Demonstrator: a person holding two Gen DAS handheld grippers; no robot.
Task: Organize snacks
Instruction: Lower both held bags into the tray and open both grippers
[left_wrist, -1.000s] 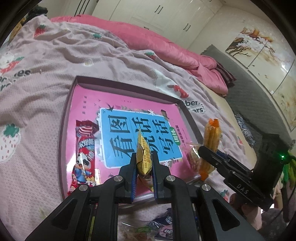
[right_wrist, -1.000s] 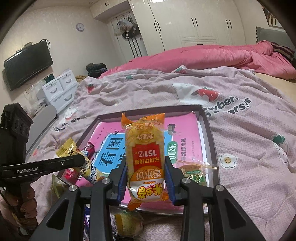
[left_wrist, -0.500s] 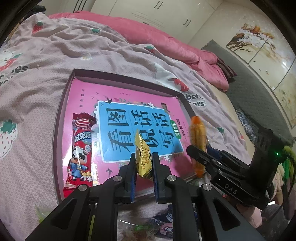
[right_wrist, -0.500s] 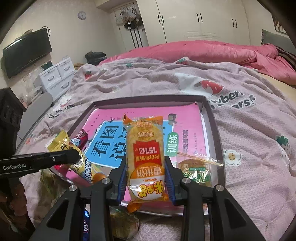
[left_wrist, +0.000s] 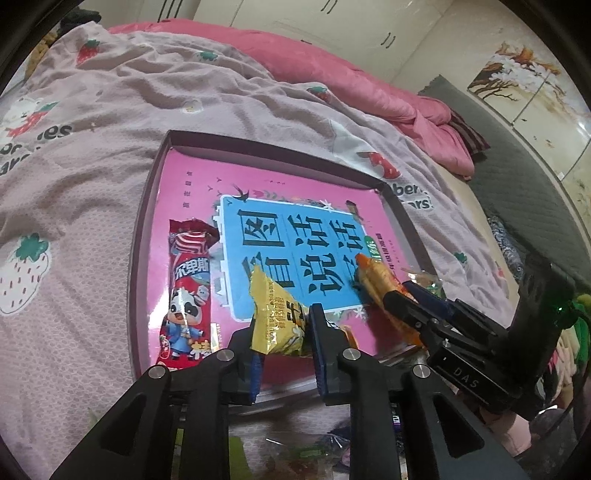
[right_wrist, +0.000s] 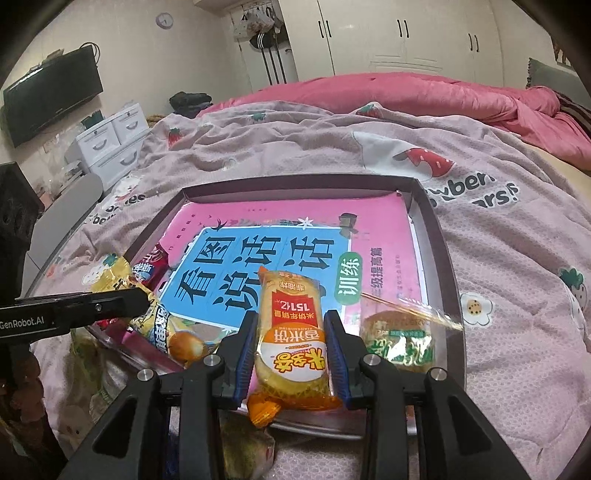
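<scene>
Snacks are being gathered into a shallow tray (right_wrist: 441, 236) that sits on the bed (right_wrist: 517, 258), its floor covered by a pink book (left_wrist: 192, 192). A red milk-candy packet (left_wrist: 186, 295) already lies along the tray's left edge, and a clear-wrapped green cake (right_wrist: 400, 341) sits in the near right corner.

The left gripper (left_wrist: 282, 334) has just been letting go: a second ago its jaws were tight on the yellow snack bag (left_wrist: 275, 312) and held it upright on edge, and now they have been opening, so the bag has tipped over to the left and slumps flat by the tray's near edge. It is between the jaws, but the left one no longer seems to press it. I take that as the drop-off being almost done; this gripper can likely back away.

The right gripper (right_wrist: 290, 350) has its jaws clamped on the orange rice-cracker packet (right_wrist: 291, 339), as before, though the packet now hangs lower over the near edge of the tray, just left of the green cake. Its release probably comes next.

More loose wrappers (right_wrist: 247, 454) lie on the bed below the tray's near edge, so sorting appears far from over.
</scene>
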